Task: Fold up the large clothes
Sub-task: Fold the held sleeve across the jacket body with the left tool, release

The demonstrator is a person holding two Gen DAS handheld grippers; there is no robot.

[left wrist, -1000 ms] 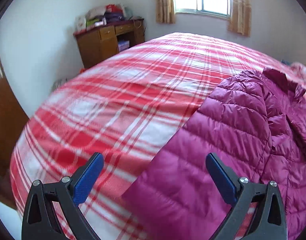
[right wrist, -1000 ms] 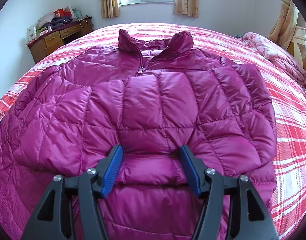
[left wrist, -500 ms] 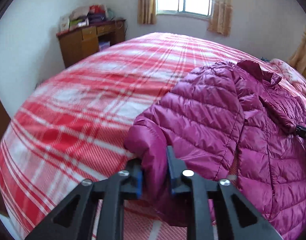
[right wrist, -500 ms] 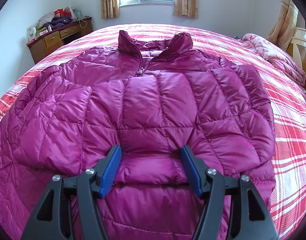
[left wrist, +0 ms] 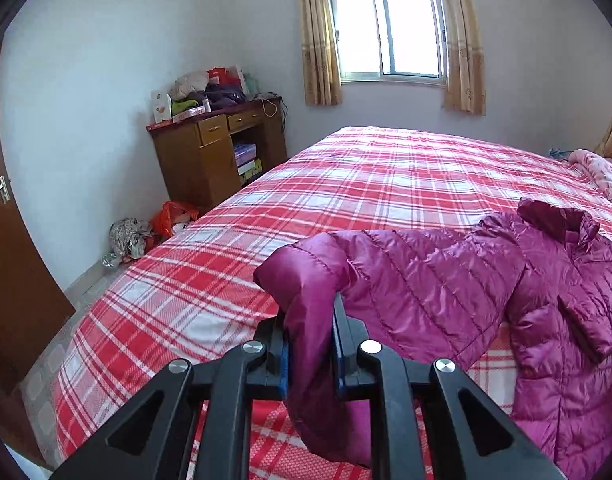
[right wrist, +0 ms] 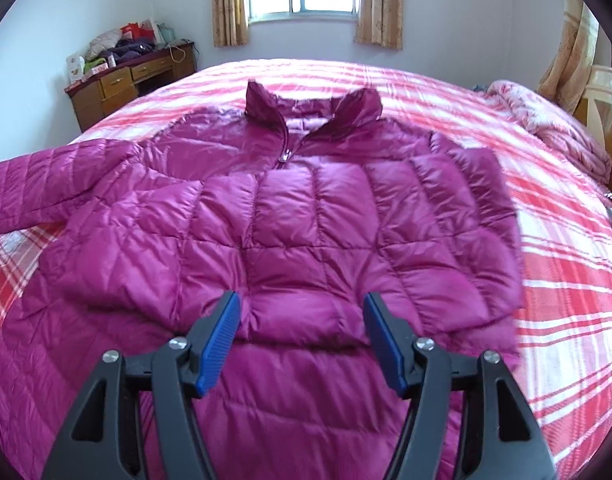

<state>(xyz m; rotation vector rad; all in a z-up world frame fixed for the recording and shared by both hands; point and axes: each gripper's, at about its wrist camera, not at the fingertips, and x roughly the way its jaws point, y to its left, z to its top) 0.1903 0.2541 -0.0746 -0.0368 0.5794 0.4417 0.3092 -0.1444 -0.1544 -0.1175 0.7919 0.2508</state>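
A magenta quilted puffer jacket lies front up on the red plaid bed, collar toward the window, its right sleeve folded across the chest. My left gripper is shut on the cuff end of the jacket's left sleeve and holds it lifted above the bed. The same sleeve stretches out to the left in the right wrist view. My right gripper is open and empty, hovering just above the folded sleeve near the jacket's middle.
A wooden desk piled with clutter stands by the wall left of the bed, with bags on the floor beside it. A pink blanket lies at the bed's far right. A brown door is at the left.
My left gripper closed on the sleeve's cuff end and lifted it up off the bed, pulling the sleeve out to the left. My right gripper stayed open and rose slightly.
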